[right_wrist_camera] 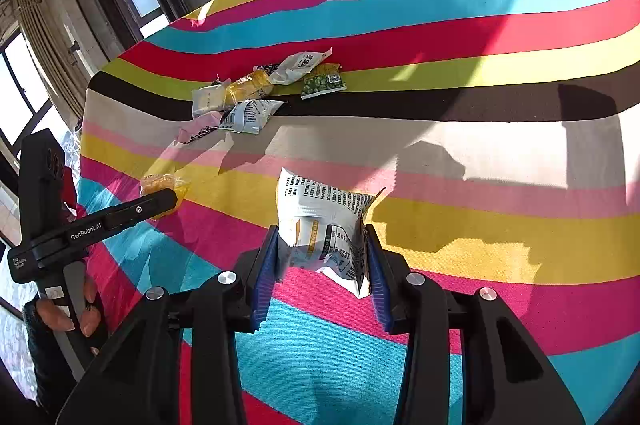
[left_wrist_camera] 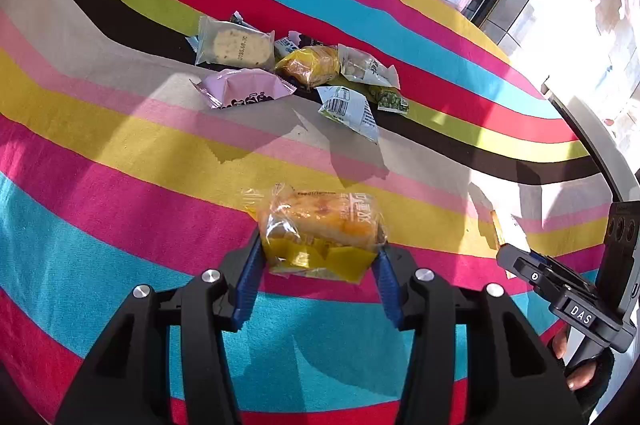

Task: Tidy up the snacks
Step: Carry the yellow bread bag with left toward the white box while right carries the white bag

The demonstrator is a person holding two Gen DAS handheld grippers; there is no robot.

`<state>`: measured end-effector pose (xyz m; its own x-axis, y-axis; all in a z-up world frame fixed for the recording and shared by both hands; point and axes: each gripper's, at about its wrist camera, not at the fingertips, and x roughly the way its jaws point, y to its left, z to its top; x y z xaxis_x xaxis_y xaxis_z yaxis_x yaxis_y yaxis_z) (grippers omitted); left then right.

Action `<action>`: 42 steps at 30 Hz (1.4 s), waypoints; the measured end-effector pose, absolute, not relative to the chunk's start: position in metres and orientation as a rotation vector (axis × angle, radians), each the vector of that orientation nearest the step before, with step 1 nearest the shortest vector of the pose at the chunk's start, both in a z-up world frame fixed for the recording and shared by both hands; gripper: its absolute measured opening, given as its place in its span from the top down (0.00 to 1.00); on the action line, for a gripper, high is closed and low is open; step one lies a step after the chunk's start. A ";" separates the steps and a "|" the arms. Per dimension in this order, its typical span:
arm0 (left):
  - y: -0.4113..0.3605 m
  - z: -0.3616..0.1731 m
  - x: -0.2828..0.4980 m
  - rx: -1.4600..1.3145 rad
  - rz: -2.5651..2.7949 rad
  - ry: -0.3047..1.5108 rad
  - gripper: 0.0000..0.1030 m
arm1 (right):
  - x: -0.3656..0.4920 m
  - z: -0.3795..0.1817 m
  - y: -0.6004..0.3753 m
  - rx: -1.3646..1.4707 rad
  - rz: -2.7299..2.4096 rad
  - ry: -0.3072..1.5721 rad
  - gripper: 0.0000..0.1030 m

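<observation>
My left gripper [left_wrist_camera: 318, 257] is shut on a clear-wrapped yellow cake packet [left_wrist_camera: 316, 229], held above the striped cloth. Its blue pads press the packet's two sides. My right gripper [right_wrist_camera: 322, 261] is shut on a white snack bag with black print [right_wrist_camera: 324, 225]. In the right wrist view the left gripper [right_wrist_camera: 160, 203] shows at the left with the yellow packet [right_wrist_camera: 162, 183] at its tip. Farther back lies a pile of snacks: a pink packet [left_wrist_camera: 244, 87], a pale biscuit packet [left_wrist_camera: 236, 43], a yellow packet [left_wrist_camera: 310, 65], white bags [left_wrist_camera: 352, 111] and a green pea packet [right_wrist_camera: 324, 85].
A striped cloth [left_wrist_camera: 120, 145] in several bright colours covers the table. The right gripper's body [left_wrist_camera: 568, 289] and a hand [left_wrist_camera: 580, 373] show at the right edge of the left wrist view. Windows and curtains [right_wrist_camera: 48, 25] stand beyond the table's far edge.
</observation>
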<state>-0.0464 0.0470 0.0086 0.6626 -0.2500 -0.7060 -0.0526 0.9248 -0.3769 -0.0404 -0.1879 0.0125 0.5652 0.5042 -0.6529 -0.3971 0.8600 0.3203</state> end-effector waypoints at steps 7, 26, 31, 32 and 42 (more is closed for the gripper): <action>0.046 0.017 -0.080 -0.323 -0.074 0.777 0.52 | -0.078 0.015 -0.171 0.214 0.610 0.784 0.61; 0.073 0.033 -0.174 -0.216 -0.039 0.691 0.52 | -0.129 0.007 -0.101 0.038 0.712 0.820 0.61; 0.090 0.028 -0.190 -0.235 -0.016 0.693 0.51 | -0.142 0.007 -0.075 -0.014 0.767 0.818 0.61; 0.093 0.027 -0.194 -0.235 -0.007 0.687 0.51 | -0.145 0.007 -0.071 -0.024 0.778 0.818 0.61; 0.139 0.024 -0.252 -0.303 0.056 0.637 0.51 | -0.182 0.015 -0.023 -0.132 0.914 0.769 0.61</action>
<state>-0.2524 0.1387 0.0243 0.8040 -0.0410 -0.5933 -0.1440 0.9545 -0.2612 -0.1825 -0.0229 0.0153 0.3687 0.6643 -0.6502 -0.7540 0.6228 0.2087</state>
